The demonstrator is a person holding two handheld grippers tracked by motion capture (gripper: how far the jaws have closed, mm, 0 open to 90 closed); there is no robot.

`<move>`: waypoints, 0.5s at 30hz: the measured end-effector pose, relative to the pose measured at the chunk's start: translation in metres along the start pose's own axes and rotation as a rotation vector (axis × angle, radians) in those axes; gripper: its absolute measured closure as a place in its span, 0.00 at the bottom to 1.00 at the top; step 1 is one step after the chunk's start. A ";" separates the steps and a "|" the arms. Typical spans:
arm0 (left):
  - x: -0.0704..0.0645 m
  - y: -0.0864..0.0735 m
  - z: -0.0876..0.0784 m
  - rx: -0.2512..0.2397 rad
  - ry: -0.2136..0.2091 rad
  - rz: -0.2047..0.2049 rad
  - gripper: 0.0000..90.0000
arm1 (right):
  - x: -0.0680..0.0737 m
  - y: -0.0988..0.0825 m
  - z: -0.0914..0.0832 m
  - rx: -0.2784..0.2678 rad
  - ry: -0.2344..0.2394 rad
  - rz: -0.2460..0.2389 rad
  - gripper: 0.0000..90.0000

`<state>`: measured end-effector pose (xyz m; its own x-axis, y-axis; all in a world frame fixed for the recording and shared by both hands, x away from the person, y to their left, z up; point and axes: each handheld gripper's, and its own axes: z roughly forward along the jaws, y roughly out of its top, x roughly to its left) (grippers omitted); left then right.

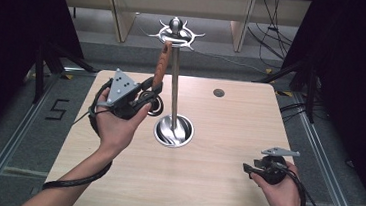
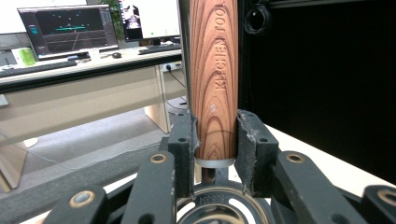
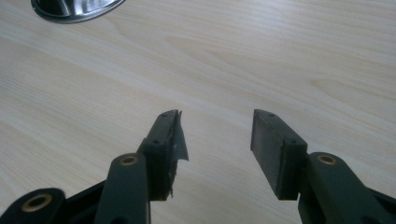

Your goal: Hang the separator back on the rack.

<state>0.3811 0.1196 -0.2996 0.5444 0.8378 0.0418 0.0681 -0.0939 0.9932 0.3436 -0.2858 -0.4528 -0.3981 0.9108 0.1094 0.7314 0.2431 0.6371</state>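
Here we had the left gripper (image 1: 147,94) raised over the wooden table (image 1: 224,187), its jaws clamped on the lower end of a kitchen tool's wooden handle (image 1: 161,65) — in the left gripper view the pads (image 2: 187,140) pressed both sides of the handle (image 2: 215,79), just above its metal collar. The handle stood nearly upright, its top close under the hooks (image 1: 177,32) of the steel utensil stand (image 1: 175,82). The right gripper (image 1: 246,169) lay low near the table's right edge — jaws apart, with bare wood between the pads (image 3: 267,140).
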 end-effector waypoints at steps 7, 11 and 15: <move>-0.003 -0.002 0.007 0.000 0.003 -0.002 0.76 | 0.000 0.000 0.000 -0.003 0.000 -0.004 0.59; -0.003 -0.002 0.010 0.003 0.006 0.001 0.76 | 0.000 0.000 0.000 0.000 0.003 -0.001 0.59; -0.002 -0.003 0.012 0.019 0.010 0.002 0.76 | 0.000 0.000 0.000 0.000 0.004 -0.001 0.59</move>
<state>0.3896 0.1120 -0.3042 0.5363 0.8428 0.0454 0.0825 -0.1058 0.9910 0.3434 -0.2860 -0.4527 -0.4007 0.9093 0.1121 0.7312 0.2436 0.6372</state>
